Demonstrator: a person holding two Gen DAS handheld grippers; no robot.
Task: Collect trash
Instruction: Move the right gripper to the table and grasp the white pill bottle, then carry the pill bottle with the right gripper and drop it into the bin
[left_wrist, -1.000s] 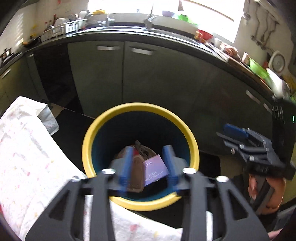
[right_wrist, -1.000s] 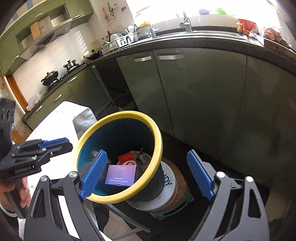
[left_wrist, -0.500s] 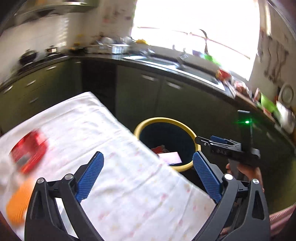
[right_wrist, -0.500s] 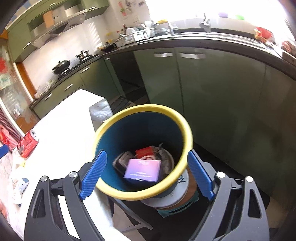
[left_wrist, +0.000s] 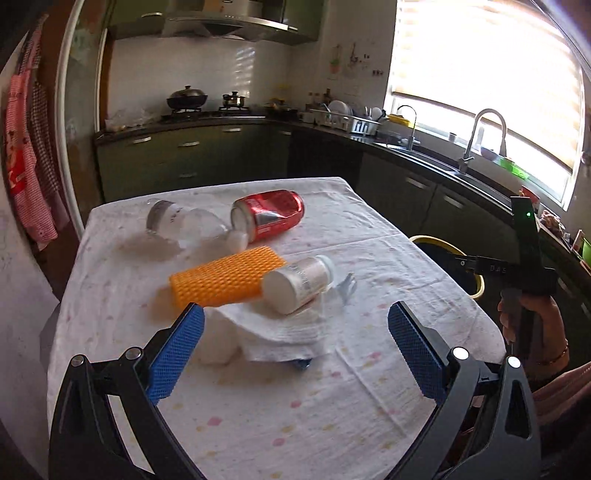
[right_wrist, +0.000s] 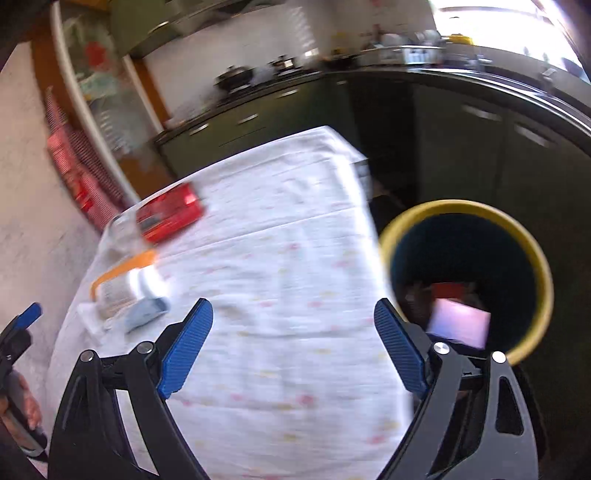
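Several pieces of trash lie ahead of the left gripper (left_wrist: 295, 350), whose blue-padded jaws have just been opening and now stand wide with nothing between them. Closest, just beyond and between the tips, is a crumpled white paper towel (left_wrist: 280, 332). Resting on its far edge is a small white plastic bottle (left_wrist: 297, 284), tipped over, its long axis running from the near left to the far right. Touching the bottle on the left is an orange honeycomb-textured sleeve (left_wrist: 225, 277), lying crosswise to the gripper's line. Farther on are a dented red drink can (left_wrist: 267, 214) and a clear plastic bottle with a grey cap (left_wrist: 184, 221), both on their sides.

The right gripper (right_wrist: 293, 347) is also spread wide and empty, over bare white spotted tablecloth (right_wrist: 295, 266); the trash sits well off to its left, so the left hand is plainly the nearer.

Only the blurred right wrist view shows inside the blue bin with a yellow rim (right_wrist: 532, 251), just right of that gripper, already holding a purple box (right_wrist: 460, 325). The left view shows only a sliver of the rim, but gives the trash sharply.
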